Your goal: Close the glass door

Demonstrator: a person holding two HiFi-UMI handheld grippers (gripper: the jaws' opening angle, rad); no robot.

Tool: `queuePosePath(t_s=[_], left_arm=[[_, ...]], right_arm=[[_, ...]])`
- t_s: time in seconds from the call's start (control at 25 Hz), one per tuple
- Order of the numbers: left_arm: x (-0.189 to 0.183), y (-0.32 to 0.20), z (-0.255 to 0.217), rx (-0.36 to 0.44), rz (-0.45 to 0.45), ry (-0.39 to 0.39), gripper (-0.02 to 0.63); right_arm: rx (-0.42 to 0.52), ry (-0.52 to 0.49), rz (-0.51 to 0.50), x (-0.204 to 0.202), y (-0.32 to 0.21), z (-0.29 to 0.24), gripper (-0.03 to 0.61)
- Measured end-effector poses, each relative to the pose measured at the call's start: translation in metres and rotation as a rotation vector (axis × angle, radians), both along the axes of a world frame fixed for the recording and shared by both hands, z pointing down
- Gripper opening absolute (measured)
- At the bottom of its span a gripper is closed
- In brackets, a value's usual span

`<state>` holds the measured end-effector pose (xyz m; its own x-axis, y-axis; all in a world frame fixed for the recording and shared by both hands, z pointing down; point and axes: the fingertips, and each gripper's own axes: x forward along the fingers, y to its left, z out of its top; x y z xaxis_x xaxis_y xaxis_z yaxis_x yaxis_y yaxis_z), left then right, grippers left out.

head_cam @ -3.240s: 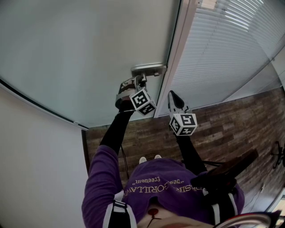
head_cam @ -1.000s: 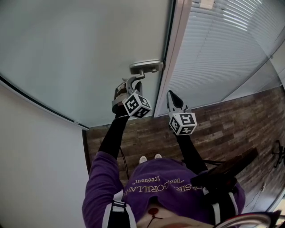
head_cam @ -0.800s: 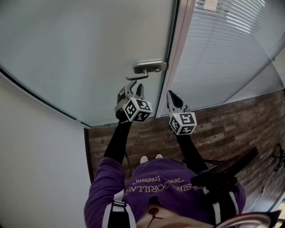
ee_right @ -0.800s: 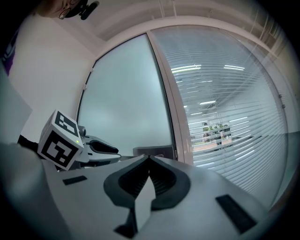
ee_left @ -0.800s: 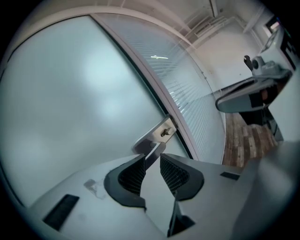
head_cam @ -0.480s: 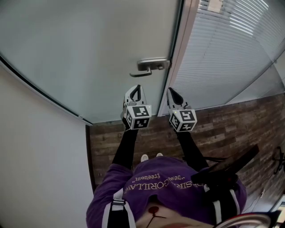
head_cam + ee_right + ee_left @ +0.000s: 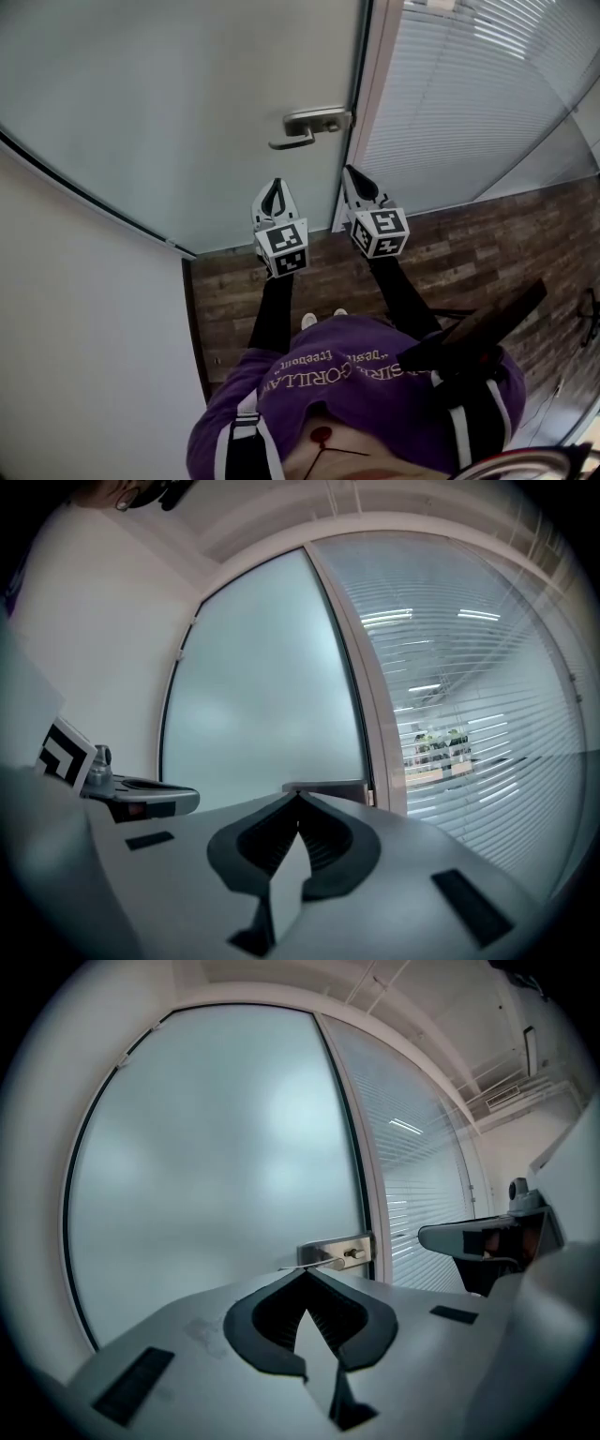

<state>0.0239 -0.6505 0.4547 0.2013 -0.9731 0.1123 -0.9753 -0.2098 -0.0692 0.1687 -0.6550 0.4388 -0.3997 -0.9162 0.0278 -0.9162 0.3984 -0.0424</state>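
The frosted glass door (image 7: 187, 94) stands flush against its pale frame (image 7: 372, 94). Its metal lever handle (image 7: 309, 125) sits by the frame edge, with nothing touching it. My left gripper (image 7: 275, 184) hangs a little below the handle, apart from it, jaws shut and empty. Beside it, my right gripper (image 7: 348, 172) points at the foot of the frame, also shut and empty. In the left gripper view the handle (image 7: 334, 1252) shows just past the left gripper (image 7: 305, 1272). From the right gripper (image 7: 298, 795) the door (image 7: 262, 705) and frame (image 7: 375, 714) fill the view.
A glass panel with white blinds (image 7: 469, 84) lies right of the frame. A white wall (image 7: 84, 337) runs along the left. Dark wood flooring (image 7: 469, 253) is underfoot. A black bar-like object (image 7: 478, 336) sticks out by the person's right side.
The left gripper came off the handle, drew back from the door, rolled upright and shut its jaws. The right gripper barely moved.
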Motion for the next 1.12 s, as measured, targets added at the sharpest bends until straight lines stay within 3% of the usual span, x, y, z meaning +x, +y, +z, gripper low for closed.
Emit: queuePosePath(t_s=[1.12], left_arm=[[0.002, -0.022, 0.000, 0.014, -0.001, 0.008, 0.002]], right_arm=[[0.013, 0.017, 0.007, 0.003, -0.030, -0.006, -0.009]])
